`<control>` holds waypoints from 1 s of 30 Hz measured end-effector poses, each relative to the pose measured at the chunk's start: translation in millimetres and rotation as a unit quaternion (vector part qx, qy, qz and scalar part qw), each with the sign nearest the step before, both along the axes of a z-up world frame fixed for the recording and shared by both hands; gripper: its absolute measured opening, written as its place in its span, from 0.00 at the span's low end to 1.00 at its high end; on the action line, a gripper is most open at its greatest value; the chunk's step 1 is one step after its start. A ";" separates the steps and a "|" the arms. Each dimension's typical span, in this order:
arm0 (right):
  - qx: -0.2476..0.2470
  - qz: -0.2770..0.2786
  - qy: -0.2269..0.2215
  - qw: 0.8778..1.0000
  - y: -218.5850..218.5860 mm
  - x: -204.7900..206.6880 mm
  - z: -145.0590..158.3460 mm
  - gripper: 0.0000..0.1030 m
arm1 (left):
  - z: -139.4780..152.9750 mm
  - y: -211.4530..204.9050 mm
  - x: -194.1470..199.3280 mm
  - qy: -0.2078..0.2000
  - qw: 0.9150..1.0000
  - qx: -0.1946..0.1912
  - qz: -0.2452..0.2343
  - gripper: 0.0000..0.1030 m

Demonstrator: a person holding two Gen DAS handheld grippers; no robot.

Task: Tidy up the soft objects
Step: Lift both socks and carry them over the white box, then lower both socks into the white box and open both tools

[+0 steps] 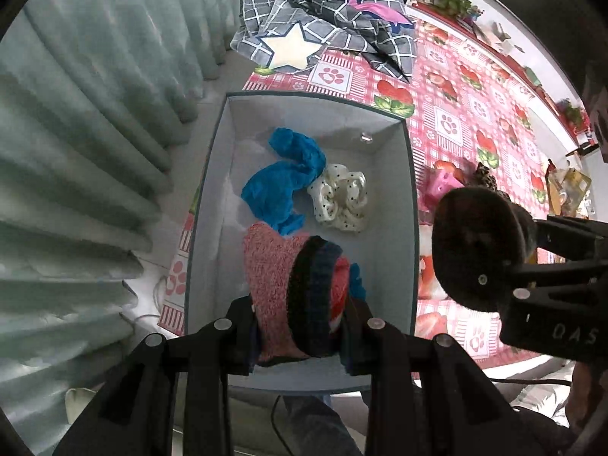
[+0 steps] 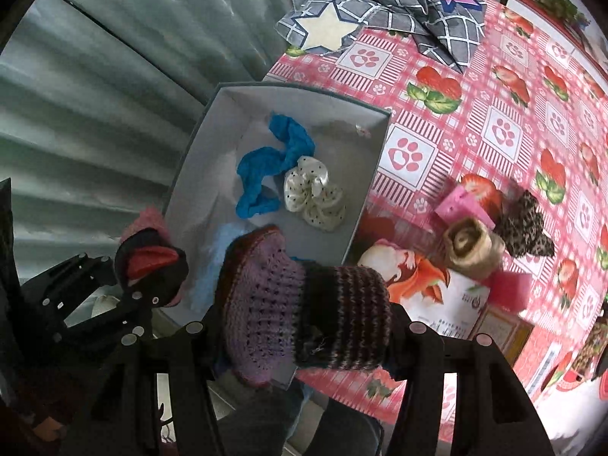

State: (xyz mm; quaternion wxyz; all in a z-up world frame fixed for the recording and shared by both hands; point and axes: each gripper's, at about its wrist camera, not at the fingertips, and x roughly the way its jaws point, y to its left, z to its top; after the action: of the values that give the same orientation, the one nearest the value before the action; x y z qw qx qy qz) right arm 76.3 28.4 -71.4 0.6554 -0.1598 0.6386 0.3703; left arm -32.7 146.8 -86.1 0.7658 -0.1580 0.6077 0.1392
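Note:
A grey open box (image 1: pixel 412 190) (image 2: pixel 374 152) stands at the table's left edge. In it lie a crumpled blue cloth (image 1: pixel 281 186) (image 2: pixel 262 167) and a white dotted scrunchie (image 1: pixel 342 201) (image 2: pixel 315 193). My left gripper (image 1: pixel 300 326) (image 2: pixel 148 277) is shut on a pink knitted bootie (image 1: pixel 273 266) with a dark cuff, held over the box's near end. My right gripper (image 2: pixel 307 334) is shut on a purple knitted bootie (image 2: pixel 266 285) (image 1: pixel 475 243) with a dark striped cuff, over the box's near right corner.
A grey checked cloth with a white star (image 1: pixel 304 30) (image 2: pixel 380 3) lies beyond the box on the pink patterned tablecloth (image 2: pixel 494 114). Right of the box lie a rolled beige sock (image 2: pixel 471 247), a leopard-print scrunchie (image 2: pixel 524 224), pink sponges (image 2: pixel 459 205) and a printed packet (image 2: pixel 429 285). A pale curtain (image 1: pixel 76 152) hangs left.

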 end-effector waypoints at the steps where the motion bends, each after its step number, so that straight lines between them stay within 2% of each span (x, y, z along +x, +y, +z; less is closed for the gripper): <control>1: 0.001 0.003 0.002 1.000 1.2 2.8 -0.3 0.58 | -0.5 -0.4 2.5 0.003 1.000 0.002 0.002 0.34; 12: 0.003 0.026 0.017 1.000 13.9 21.1 -12.6 0.58 | -16.4 1.5 11.5 0.025 0.999 -0.008 0.036 0.34; 30: -0.001 0.043 0.038 0.998 25.4 36.7 -30.4 0.58 | -35.5 6.4 27.3 0.052 0.997 -0.015 0.051 0.35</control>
State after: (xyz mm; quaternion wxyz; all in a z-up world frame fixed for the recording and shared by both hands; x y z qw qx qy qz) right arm 113.0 53.8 -101.8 0.6140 -0.1734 0.6563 0.4028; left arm -5.5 153.2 -121.6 0.7223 -0.1930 0.6401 0.1770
